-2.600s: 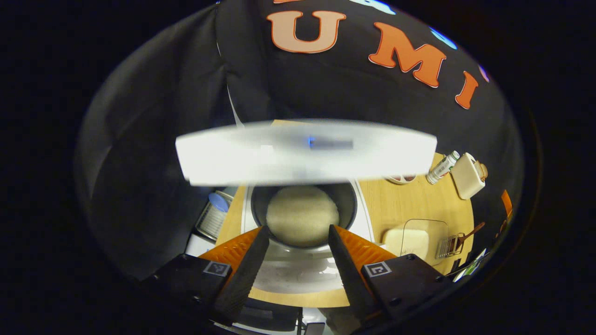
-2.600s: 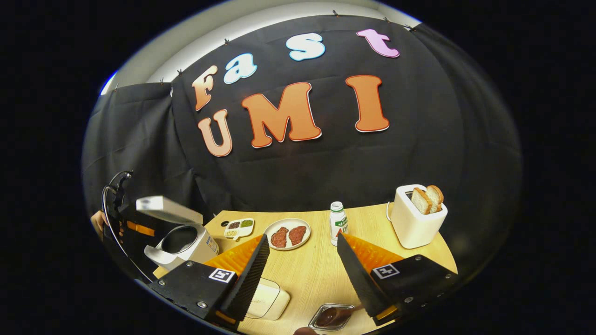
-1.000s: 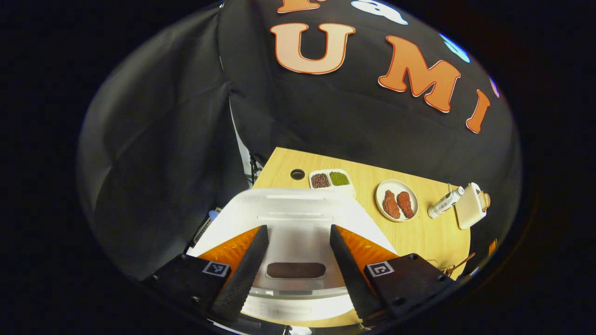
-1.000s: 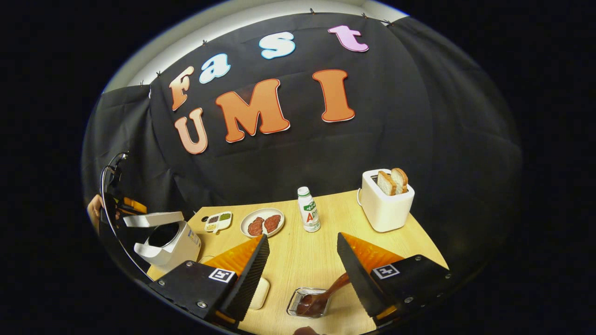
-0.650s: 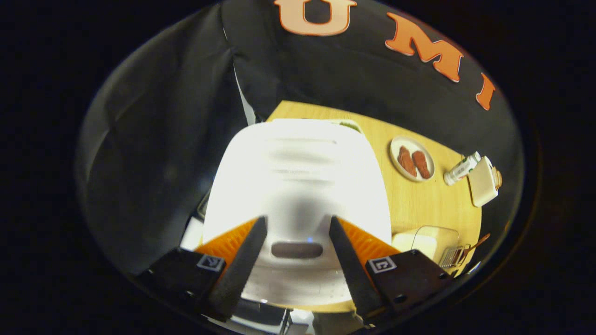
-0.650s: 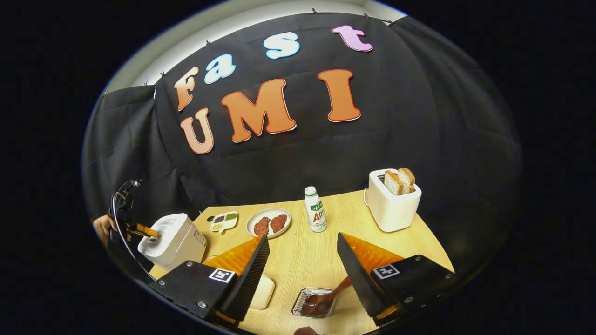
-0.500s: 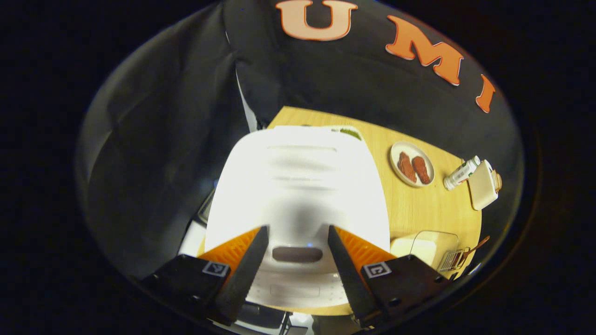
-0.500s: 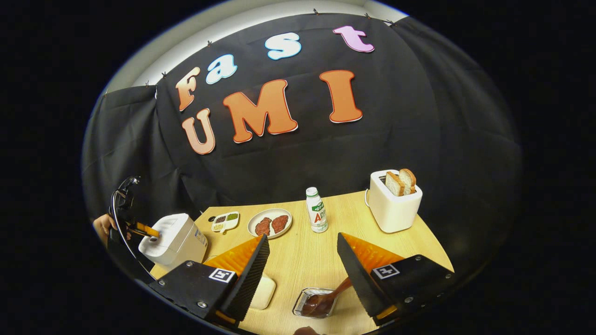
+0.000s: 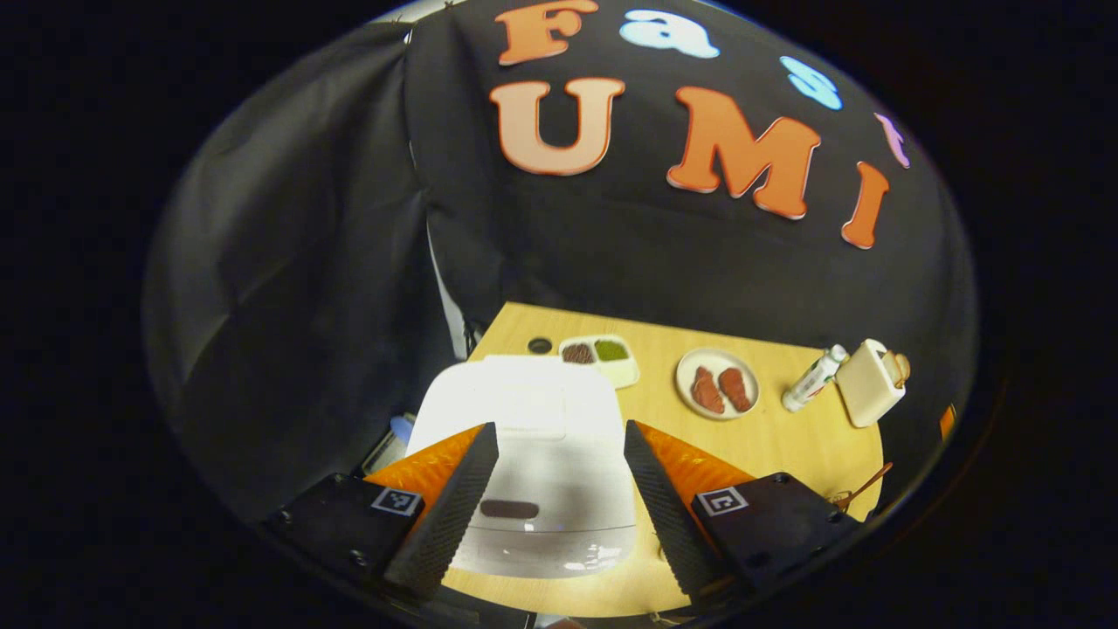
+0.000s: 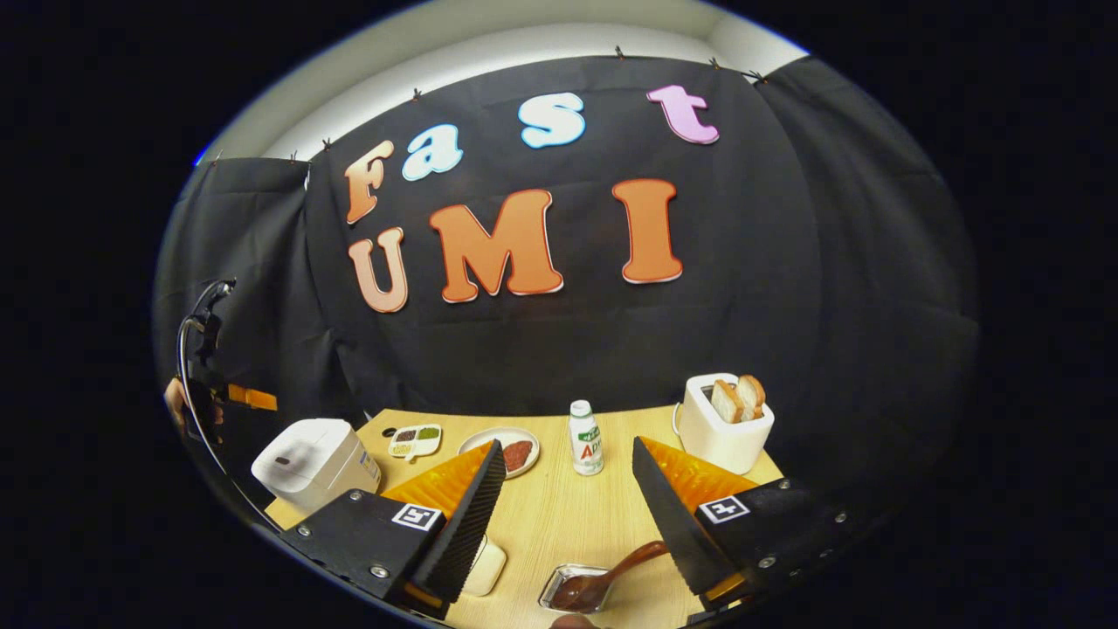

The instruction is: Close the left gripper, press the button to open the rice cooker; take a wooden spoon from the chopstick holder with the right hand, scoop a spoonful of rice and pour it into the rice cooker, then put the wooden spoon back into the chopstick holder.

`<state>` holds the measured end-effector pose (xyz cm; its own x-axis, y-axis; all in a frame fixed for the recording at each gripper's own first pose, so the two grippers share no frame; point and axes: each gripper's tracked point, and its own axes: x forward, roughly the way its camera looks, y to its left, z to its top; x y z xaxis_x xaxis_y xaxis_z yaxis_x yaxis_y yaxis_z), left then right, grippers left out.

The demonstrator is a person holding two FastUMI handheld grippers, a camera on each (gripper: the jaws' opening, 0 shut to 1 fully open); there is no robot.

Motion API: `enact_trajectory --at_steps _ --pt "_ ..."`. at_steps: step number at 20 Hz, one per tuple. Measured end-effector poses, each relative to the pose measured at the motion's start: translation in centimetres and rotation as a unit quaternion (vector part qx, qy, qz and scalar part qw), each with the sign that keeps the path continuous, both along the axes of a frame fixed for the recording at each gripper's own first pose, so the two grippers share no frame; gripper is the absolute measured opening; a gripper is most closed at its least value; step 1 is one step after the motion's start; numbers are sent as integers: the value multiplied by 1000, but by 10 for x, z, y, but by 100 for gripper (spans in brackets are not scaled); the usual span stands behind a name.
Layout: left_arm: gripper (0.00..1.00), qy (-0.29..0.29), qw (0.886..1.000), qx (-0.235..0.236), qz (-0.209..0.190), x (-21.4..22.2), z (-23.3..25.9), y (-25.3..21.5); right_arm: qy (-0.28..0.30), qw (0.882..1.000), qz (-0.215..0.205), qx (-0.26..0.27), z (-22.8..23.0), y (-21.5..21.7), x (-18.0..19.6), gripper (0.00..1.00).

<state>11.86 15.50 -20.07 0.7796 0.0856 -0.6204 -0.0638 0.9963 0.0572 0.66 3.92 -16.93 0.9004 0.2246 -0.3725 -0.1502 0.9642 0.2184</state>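
Both claws, left (image 9: 559, 489) and right (image 10: 563, 515), gape empty; the cooker (image 9: 533, 454) sits lid-down on the bench (image 10: 559, 515), spoon (image 10: 611, 572) seemingly in its holder, so next the left claw must close and press the button.

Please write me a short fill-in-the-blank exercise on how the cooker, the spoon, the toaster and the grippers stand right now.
1. The rice cooker's lid is ____.
2. The wooden spoon rests with its bowl in the ____.
3. The toaster holds two slices of ____.
4. The right gripper is empty and its jaws are ____, as are those of the left gripper.

Missing words: closed; chopstick holder; bread; open
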Motion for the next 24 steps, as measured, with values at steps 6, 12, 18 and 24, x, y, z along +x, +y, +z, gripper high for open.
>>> enact_trajectory --at_steps 6,12,18,24 --pt "98 -179 983 -21 -31 -7 112 -78 -92 995 11 -22 75 19 23 92" --pt "98 -272 962 11 -34 -37 166 -108 -171 985 18 -14 141 44 44 91" --pt "98 -304 952 -14 -29 -78 179 -143 -204 978 45 -10 161 76 50 92" --pt "98 -316 949 4 -20 -92 192 -144 -203 977 61 4 164 93 48 92"
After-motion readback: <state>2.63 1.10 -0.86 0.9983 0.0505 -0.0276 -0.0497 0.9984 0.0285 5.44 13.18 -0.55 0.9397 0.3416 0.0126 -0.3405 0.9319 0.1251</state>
